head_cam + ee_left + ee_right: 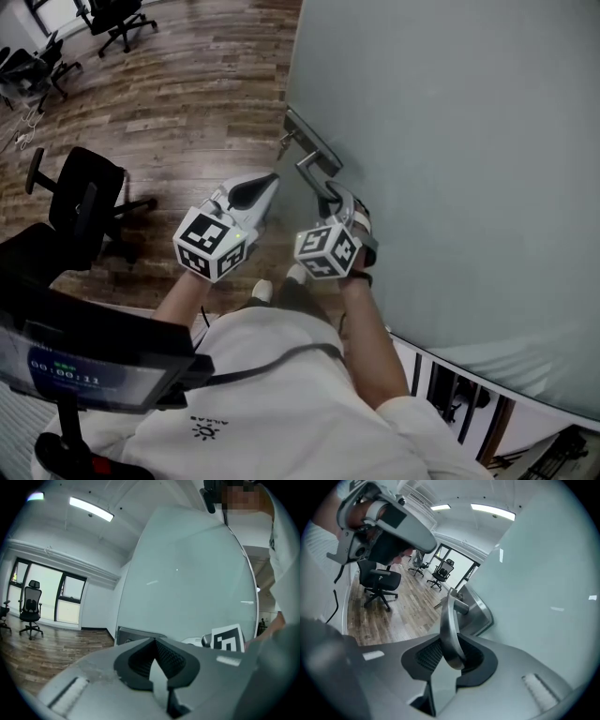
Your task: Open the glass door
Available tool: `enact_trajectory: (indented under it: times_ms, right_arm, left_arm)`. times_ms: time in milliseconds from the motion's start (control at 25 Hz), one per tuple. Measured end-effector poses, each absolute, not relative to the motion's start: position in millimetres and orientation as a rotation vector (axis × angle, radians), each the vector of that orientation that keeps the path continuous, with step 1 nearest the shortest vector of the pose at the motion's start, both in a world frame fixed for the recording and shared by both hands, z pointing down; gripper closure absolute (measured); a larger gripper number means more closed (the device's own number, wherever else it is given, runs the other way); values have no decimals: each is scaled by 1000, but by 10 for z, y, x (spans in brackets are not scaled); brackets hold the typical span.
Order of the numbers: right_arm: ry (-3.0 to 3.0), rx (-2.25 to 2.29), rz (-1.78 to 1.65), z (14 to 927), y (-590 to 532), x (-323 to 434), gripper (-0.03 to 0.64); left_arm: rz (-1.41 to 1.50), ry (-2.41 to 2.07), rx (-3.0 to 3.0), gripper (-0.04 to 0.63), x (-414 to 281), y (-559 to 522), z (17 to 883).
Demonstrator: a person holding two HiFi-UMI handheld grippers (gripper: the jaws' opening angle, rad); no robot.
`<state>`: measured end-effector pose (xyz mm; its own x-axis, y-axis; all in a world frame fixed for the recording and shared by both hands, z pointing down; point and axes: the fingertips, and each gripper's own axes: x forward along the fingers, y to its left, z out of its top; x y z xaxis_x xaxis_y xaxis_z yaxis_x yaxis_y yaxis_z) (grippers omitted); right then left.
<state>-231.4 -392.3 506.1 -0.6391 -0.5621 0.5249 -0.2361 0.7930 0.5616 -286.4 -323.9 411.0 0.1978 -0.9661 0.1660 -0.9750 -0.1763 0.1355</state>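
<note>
Looking down in the head view, the right gripper [328, 199] is holding the metal lever handle [312, 161] of the frosted glass door [450, 141], which is standing at the person's right; the left gripper [270, 180] is hovering just beside that handle. Left gripper view: its fingers are sitting pressed together, carrying nothing. Right gripper view: the fingers are clamping narrowly around the handle's free end.

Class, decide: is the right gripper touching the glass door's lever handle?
Touching. The right gripper view shows the right gripper closed on the lever handle, pads pressed against both its sides.
</note>
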Motion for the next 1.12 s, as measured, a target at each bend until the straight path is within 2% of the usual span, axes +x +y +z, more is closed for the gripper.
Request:
enact_trajectory:
  times_ms: [240, 840, 1120]
  right_arm:
    - [-2241, 674, -562, 5069, -4396, -2211, 531]
    - [-2182, 902, -554, 4952, -4645, -2217, 526]
    - [-2172, 960, -507, 4719, -4921, -1905, 526]
  left_arm:
    - [84, -1843, 2254, 589, -2838, -3619, 4168]
    - [104, -1795, 2357, 589, -2703, -3893, 4033]
    - [135, -1713, 2429, 589, -2339, -4119, 3812]
